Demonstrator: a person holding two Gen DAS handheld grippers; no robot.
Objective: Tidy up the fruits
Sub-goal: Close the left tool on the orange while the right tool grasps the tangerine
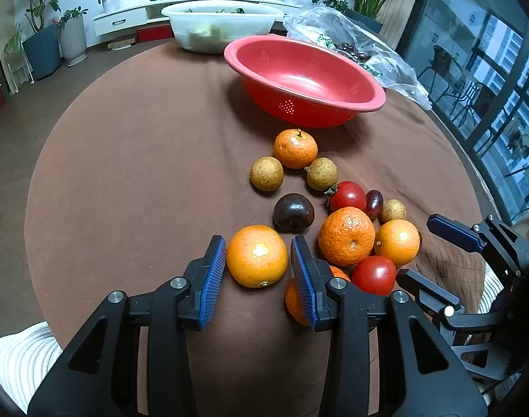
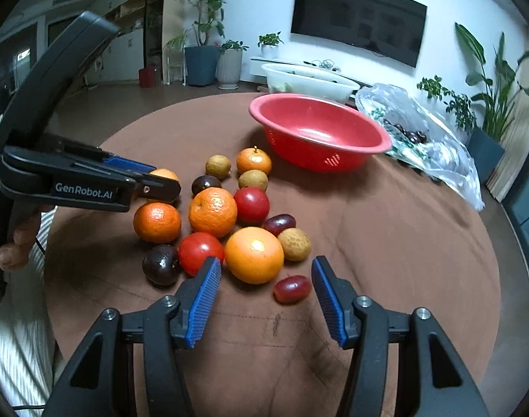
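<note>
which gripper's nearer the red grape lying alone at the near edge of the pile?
Right. The right gripper has the lone red grape between its open jaws; the left gripper sits across the pile, closed on a smooth orange.

Oranges [image 2: 213, 212], tomatoes [image 2: 251, 204] and longans [image 2: 253, 179] clustered before an empty red colander [image 2: 320, 139].

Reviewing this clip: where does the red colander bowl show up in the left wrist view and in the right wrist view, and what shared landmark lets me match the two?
Left wrist view: the red colander bowl sits upper centre-right, beyond the fruit pile, empty.
Right wrist view: it sits upper centre, right of the fruit, also empty.
Shared landmark: the white tub just behind it on the brown table.
</note>
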